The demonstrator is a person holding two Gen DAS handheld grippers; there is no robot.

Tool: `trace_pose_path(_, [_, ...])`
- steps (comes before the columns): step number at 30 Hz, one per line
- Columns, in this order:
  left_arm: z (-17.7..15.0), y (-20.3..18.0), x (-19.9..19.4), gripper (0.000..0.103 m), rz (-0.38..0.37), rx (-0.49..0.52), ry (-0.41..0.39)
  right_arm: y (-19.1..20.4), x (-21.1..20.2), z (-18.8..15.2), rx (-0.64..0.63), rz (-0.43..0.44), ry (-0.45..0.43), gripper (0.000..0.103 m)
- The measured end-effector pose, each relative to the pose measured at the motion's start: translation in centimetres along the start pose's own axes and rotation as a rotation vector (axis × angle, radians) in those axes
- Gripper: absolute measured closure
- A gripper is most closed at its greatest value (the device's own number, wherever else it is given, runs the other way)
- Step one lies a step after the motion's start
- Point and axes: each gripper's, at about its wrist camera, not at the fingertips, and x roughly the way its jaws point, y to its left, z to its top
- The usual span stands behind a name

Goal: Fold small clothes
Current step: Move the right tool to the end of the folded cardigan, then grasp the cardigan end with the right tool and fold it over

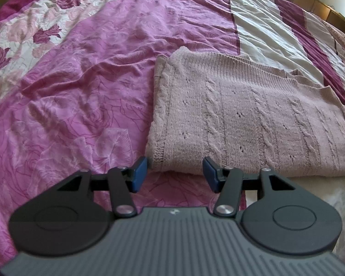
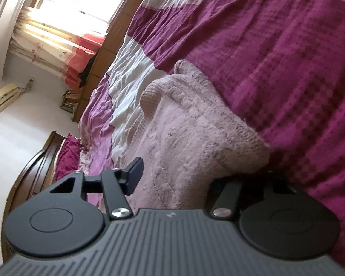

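A dusty-pink cable-knit sweater (image 1: 248,115) lies folded into a rectangle on the bed. My left gripper (image 1: 174,174) hangs over its near left corner. The blue pads (image 1: 139,173) stand apart and open, with the sweater's front edge just beyond them and untouched. In the right wrist view the same sweater (image 2: 195,138) fills the gap of my right gripper (image 2: 177,174). One blue pad (image 2: 134,176) shows beside the knit and does not seem to press it. The other finger is hidden under a draped corner of the sweater.
The bedspread (image 1: 92,80) is wrinkled, pink and magenta with rose prints and a white band (image 1: 260,30). A white cloth (image 1: 329,197) lies by the sweater's near edge. A wooden headboard (image 2: 32,172), curtains (image 2: 57,46) and a wall air conditioner (image 2: 2,101) lie beyond the bed.
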Motion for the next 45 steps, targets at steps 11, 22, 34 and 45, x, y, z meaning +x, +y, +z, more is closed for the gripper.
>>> trace_pose_path(11, [0.0,0.2,-0.2,0.048,-0.008,-0.007,0.016,1.4,0.1,0.3,-0.143,-0.063,-0.016,0.070])
trace_pose_path(22, [-0.2,0.9,-0.6,0.048,0.012,0.004,0.008,5.9,-1.2,0.2,-0.265,-0.040,-0.075,0.078])
trace_pose_path(34, [0.3,2.3,-0.8,0.048,0.007,-0.015,-0.013,11.8,-1.8,-1.1,-0.358,0.035,-0.087,0.085])
trace_pose_path(45, [0.7,4.7,-1.2,0.048,0.018,-0.065,-0.030,18.0,-1.7,-5.4,-0.474,0.145,-0.080,0.087])
